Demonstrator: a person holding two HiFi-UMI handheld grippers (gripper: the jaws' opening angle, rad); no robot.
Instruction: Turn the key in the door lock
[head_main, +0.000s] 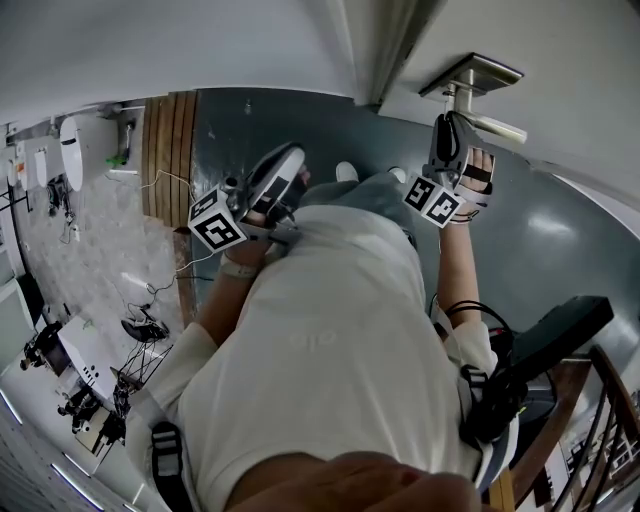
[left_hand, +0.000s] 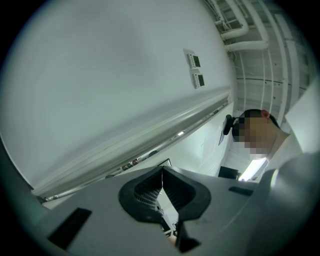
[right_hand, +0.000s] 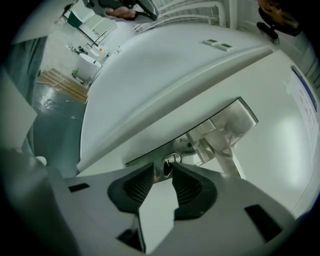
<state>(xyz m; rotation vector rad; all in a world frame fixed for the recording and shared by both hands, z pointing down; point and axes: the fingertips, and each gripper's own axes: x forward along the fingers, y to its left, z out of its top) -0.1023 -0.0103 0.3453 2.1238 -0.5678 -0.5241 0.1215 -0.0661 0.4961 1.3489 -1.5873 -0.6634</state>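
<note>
The white door (head_main: 560, 60) carries a metal handle (head_main: 470, 85) at the top right of the head view. In the right gripper view the lever handle (right_hand: 220, 145) sits above a lock cylinder (right_hand: 171, 160) with a small key (right_hand: 167, 170) in it. My right gripper (right_hand: 163, 172) is at the lock, its ribbed pads (right_hand: 187, 187) closed on either side of the key. In the head view the right gripper (head_main: 447, 135) reaches up under the handle. My left gripper (left_hand: 162, 172) is shut on nothing, held near my chest (head_main: 270, 190) and pointing at a bare white wall.
A dark teal floor (head_main: 250, 130) lies below, with wooden planks (head_main: 165, 150) at the left. A stair railing (head_main: 605, 420) and a black object (head_main: 560, 335) stand at the lower right. Two wall switches (left_hand: 195, 70) show in the left gripper view.
</note>
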